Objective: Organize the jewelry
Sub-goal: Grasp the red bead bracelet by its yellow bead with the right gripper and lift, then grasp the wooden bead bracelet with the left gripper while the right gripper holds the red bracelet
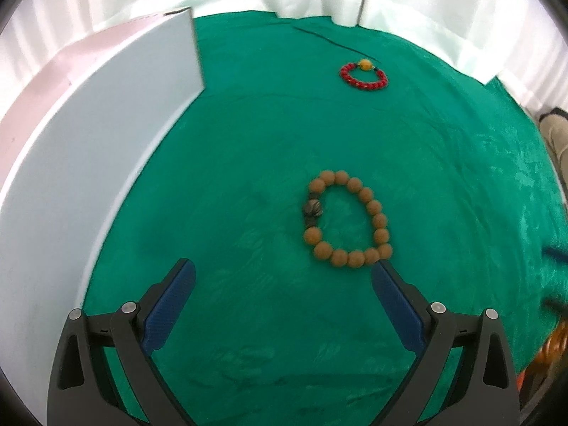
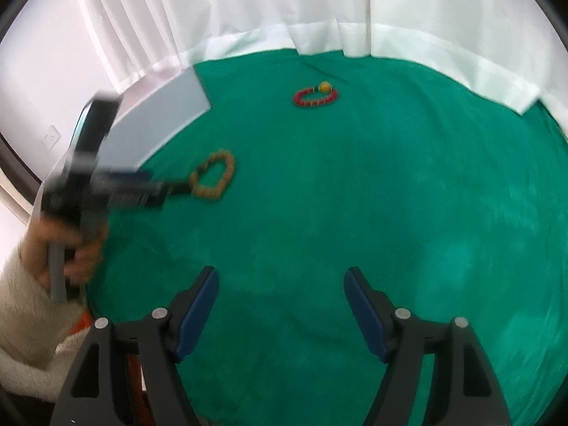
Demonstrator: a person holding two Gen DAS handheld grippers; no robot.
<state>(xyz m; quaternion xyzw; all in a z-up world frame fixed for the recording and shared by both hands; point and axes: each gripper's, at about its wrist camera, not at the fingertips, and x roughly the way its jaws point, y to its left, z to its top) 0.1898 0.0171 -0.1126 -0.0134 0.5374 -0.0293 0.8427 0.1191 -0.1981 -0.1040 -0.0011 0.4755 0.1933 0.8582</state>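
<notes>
A tan beaded bracelet [image 1: 376, 209] with one dark carved bead lies on the green cloth [image 1: 248, 177]. My left gripper [image 1: 284, 266] is open and empty just short of it, its right fingertip [image 1: 381, 271] near the bracelet's nearest beads. A red beaded bracelet [image 1: 364, 75] with a yellow bead lies farther back. In the right wrist view the tan bracelet [image 2: 227, 167] sits at centre left with the blurred left gripper [image 2: 174, 186] reaching toward it, and the red bracelet [image 2: 315, 96] lies beyond. My right gripper [image 2: 280, 273] is open and empty over bare cloth.
A flat white-grey board [image 1: 88, 163] lies along the cloth's left side; it also shows in the right wrist view [image 2: 156, 120]. White curtains [image 2: 284, 7] hang behind the table's far edge. The person's hand and fleece sleeve [image 2: 32, 284] are at the left.
</notes>
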